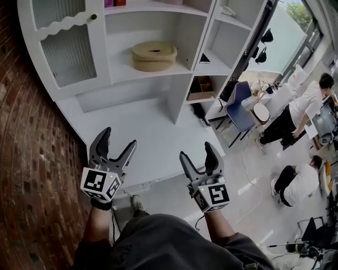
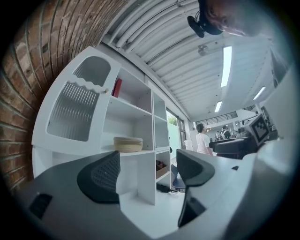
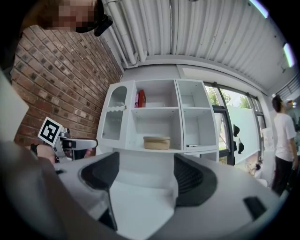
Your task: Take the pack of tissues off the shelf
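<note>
A red pack (image 3: 140,99) stands on the top shelf of the white shelf unit (image 3: 174,117), at its left end; it also shows as a red pack (image 2: 117,87) and at the top edge as a red and pink pack (image 1: 115,2). I cannot tell whether it is the tissues. My left gripper (image 1: 119,138) and right gripper (image 1: 197,152) hang over the front of the white counter (image 1: 142,132), well below and short of that shelf. Both stand open with nothing between the fingers, as do the left gripper (image 2: 147,171) and right gripper (image 3: 146,176) in their own views.
A round tan basket (image 1: 153,55) sits on the middle shelf. A ribbed-glass cabinet door (image 1: 68,52) closes the left bay. A brick wall (image 1: 31,158) runs along the left. To the right are a blue chair (image 1: 238,108) and people (image 1: 301,108) on the floor.
</note>
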